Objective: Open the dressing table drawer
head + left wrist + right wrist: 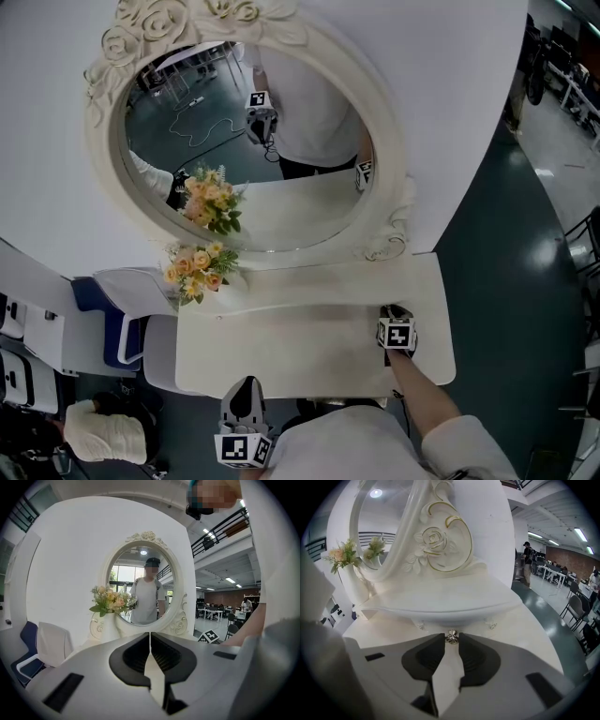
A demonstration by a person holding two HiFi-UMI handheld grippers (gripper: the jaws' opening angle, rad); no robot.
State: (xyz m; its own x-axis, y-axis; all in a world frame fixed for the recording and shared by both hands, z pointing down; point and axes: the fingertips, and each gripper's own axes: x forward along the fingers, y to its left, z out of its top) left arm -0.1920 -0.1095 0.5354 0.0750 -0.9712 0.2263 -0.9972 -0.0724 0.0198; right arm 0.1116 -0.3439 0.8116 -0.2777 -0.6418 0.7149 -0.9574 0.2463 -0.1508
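Observation:
The white dressing table [300,352] carries a raised shelf [440,603] under its oval mirror [244,141]. A small drawer front [440,619] curves below that shelf, and a silver knob [451,636] sticks out from it. My right gripper [451,640] points down at the drawer, its tips shut on the knob; in the head view it [395,312] sits at the table's right. My left gripper [150,638] is shut with nothing in it, and hangs at the table's front edge [246,384], facing the mirror.
A vase of peach flowers [195,272] stands at the table's back left. A white and blue chair [112,323] is left of the table. The mirror's carved frame [436,541] rises just behind the drawer. Dark floor [506,281] lies to the right.

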